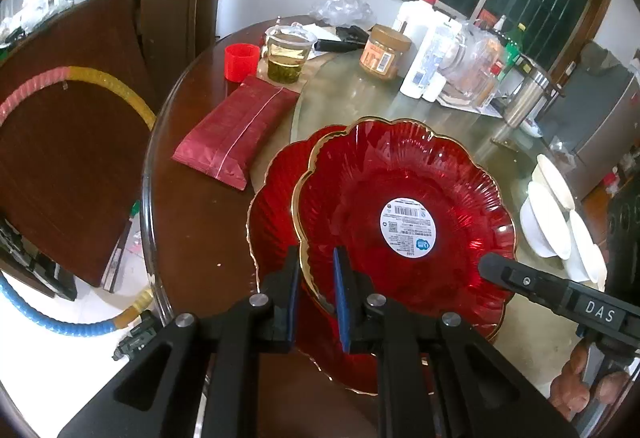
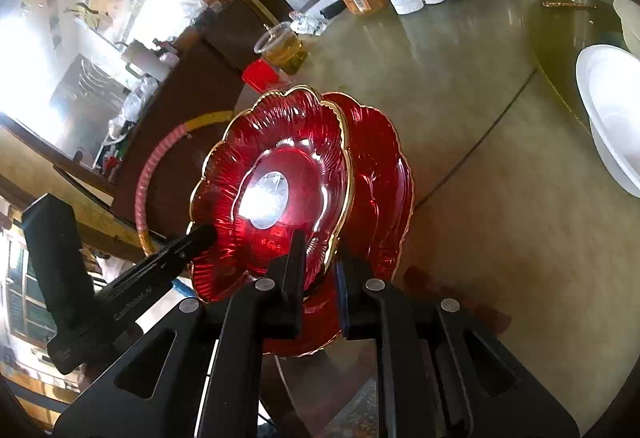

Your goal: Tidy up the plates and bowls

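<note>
A red glass plate [image 1: 404,197] with a gold scalloped rim and a round white label sits over a second matching red plate [image 1: 276,197], offset to one side of it. My left gripper [image 1: 317,258] is shut on the upper plate's near rim. The right gripper's fingertips [image 1: 496,268] reach the same plate from the right. In the right wrist view, my right gripper [image 2: 320,254] is shut on the rim of the upper red plate [image 2: 272,165], which stands tilted above the lower red plate [image 2: 380,173]. The left gripper's fingertips [image 2: 202,236] touch its left edge.
Several white bowls [image 1: 548,222] [image 2: 612,125] stand on the glass turntable [image 1: 400,105] to the right. Behind the plates lie a red packet [image 1: 236,133], a red cup [image 1: 241,61], a plastic cup of tea [image 1: 286,57], a jar [image 1: 382,51] and bottles [image 1: 420,37]. The table's edge [image 1: 150,197] curves along the left.
</note>
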Motion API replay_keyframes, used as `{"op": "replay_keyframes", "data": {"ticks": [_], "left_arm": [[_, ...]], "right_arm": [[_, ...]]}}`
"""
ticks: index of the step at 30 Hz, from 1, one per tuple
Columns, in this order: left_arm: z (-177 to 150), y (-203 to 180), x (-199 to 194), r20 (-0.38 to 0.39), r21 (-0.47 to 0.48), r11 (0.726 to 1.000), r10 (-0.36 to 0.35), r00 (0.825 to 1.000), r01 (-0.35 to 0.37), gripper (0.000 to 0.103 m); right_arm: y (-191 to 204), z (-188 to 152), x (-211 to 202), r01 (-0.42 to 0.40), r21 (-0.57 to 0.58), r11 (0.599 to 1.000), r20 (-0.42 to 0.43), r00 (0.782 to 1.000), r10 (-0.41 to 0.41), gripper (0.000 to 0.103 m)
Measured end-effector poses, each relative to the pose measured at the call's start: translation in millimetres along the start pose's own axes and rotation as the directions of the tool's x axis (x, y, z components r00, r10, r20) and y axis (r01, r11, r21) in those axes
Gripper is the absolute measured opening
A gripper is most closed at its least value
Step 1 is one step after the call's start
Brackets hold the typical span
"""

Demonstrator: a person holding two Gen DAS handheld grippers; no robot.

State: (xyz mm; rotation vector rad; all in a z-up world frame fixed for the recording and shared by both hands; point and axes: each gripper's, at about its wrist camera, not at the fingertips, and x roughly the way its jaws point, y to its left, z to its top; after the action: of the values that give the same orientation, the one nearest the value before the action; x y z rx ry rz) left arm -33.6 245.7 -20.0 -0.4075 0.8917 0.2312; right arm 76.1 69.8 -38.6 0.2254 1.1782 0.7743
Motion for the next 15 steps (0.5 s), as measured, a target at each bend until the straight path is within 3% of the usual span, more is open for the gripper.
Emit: {"op": "replay_keyframes", "data": {"ticks": [15], "left_arm": [[-1.7,-1.9,9.6,-0.020,0.031,0.999,0.036,0.999,-0.036,0.015]], "right_arm": [[0.6,0.8,9.1,0.050,-0.010,0.999,-0.050,0.997,-0.051,0.013]]}}
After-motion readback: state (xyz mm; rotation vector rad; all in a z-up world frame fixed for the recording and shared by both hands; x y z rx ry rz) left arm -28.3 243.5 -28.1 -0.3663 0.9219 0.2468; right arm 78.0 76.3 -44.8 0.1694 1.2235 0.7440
